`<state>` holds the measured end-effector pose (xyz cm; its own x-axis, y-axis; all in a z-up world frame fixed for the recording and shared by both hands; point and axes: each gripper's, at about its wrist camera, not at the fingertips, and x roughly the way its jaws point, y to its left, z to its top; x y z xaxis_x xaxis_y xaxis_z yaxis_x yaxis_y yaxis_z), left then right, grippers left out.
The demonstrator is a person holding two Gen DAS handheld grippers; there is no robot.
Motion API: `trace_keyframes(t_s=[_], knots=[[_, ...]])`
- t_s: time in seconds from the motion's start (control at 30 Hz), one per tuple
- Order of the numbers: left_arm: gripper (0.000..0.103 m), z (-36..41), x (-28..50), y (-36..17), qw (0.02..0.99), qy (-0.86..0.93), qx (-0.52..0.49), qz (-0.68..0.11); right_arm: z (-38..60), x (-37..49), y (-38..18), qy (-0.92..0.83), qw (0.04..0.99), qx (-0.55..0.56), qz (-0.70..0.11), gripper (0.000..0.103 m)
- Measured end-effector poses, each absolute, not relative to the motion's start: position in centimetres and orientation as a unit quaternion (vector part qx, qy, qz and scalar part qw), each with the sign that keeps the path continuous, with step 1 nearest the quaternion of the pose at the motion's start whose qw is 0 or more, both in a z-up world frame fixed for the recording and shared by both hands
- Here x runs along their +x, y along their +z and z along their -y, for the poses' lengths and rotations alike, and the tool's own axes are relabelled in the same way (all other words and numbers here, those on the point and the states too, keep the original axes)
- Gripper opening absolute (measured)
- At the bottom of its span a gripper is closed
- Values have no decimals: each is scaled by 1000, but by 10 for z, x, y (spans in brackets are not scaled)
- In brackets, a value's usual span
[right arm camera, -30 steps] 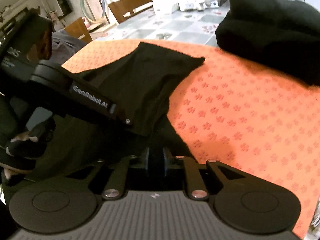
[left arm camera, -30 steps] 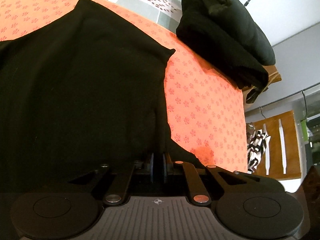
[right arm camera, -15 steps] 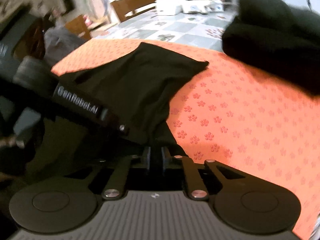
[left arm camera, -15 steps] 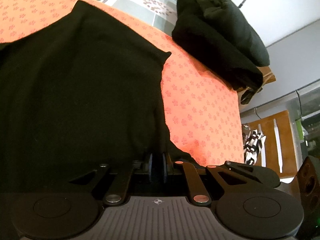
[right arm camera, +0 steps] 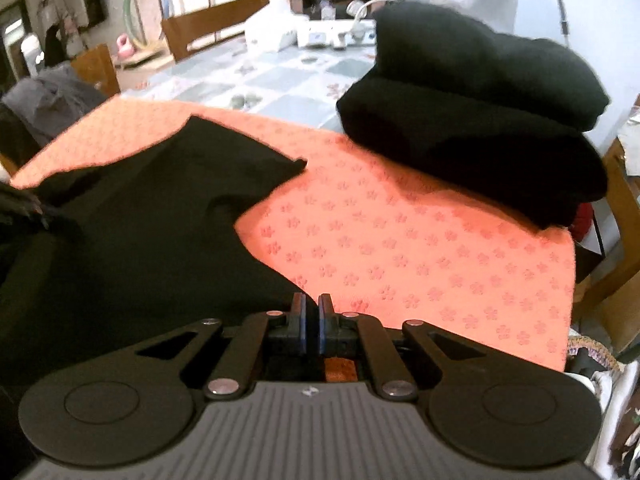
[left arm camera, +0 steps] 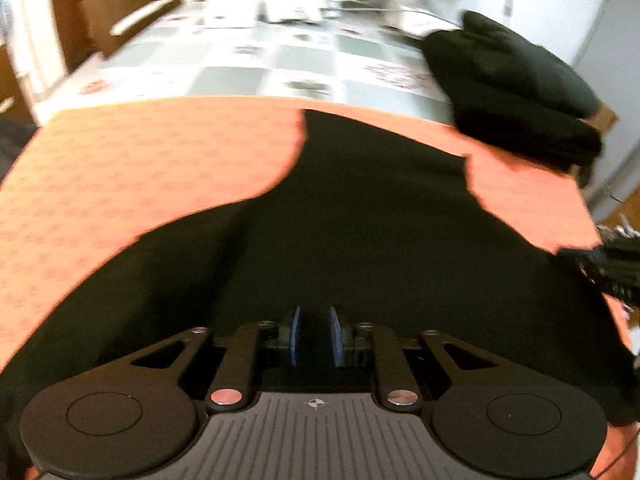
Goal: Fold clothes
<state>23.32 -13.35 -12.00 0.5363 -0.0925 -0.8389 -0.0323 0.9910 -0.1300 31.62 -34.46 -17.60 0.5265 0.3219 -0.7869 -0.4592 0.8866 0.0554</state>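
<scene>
Right wrist — bare orange mat (right arm camera: 420, 248) beside black garment (right arm camera: 140, 220)

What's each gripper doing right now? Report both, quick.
Left gripper: jaws opening, over the black garment, not gripping.
Right gripper: shut at the garment's edge; grip unclear.

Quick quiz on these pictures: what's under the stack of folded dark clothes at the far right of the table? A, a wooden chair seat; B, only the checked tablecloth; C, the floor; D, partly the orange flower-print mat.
D: in the right wrist view the near edge of the stack of folded dark clothes rests on the orange flower-print mat, beside the black garment spread there.
</scene>
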Motion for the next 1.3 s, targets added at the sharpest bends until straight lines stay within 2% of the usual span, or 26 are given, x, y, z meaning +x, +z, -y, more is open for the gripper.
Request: trace_keyframes(t_s=[0.27, 0.53, 0.63, 0.9, 1.3], knots=[[39, 109, 209, -101, 883, 14, -60, -465, 344, 308, -169, 201, 884, -77, -415, 14], [44, 91, 194, -77, 895, 27, -61, -441, 345, 286, -128, 211, 890, -64, -399, 16], [49, 81, 194, -71, 899, 29, -47, -435, 342, 276, -115, 224, 887, -52, -399, 16], [52, 48, 206, -80, 898, 9, -29, -439, 317, 235, -105, 248, 875, 0, -416, 20], [54, 22, 228, -109, 891, -89, -39, -443, 250, 197, -136, 159, 875, 27, -457, 22]])
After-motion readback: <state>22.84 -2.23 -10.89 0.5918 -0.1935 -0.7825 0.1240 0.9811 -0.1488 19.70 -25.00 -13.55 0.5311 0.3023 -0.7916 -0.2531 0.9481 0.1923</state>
